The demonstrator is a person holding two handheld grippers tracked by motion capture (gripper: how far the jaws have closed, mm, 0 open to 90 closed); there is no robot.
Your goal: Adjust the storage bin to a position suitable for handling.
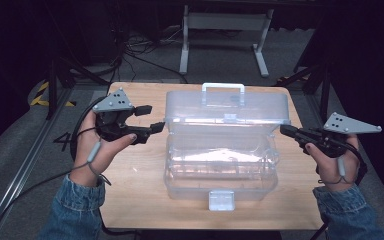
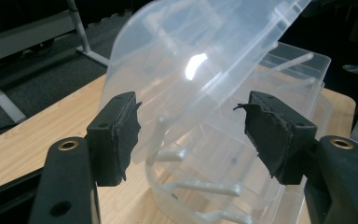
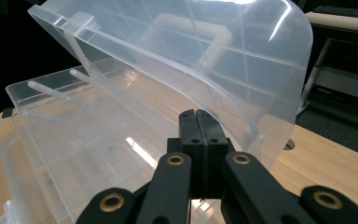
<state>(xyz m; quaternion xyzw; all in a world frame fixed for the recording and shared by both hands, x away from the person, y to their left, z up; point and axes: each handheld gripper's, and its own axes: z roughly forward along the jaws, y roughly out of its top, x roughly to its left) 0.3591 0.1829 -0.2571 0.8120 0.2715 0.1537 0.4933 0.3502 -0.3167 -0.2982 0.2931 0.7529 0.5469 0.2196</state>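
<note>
A clear plastic toolbox point(image 1: 220, 160) is sitting in the middle of the wooden bench point(image 1: 135, 200), its lid point(image 1: 227, 106) standing raised at the far side with the handle point(image 1: 223, 88) uppermost. The left gripper point(image 1: 150, 119) is hovering just beside the box's left end with jaws spread apart. The right gripper point(image 1: 286, 131) is pointing at the right end, jaws pressed together on nothing.

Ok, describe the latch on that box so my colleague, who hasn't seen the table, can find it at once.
On the light wooden table stands one clear plastic storage box with its lid raised. On the box's near wall, at the middle, hangs the small frosted plastic latch tab. The lid's white carry handle sits at the far side instead, a tall open loop.
</note>
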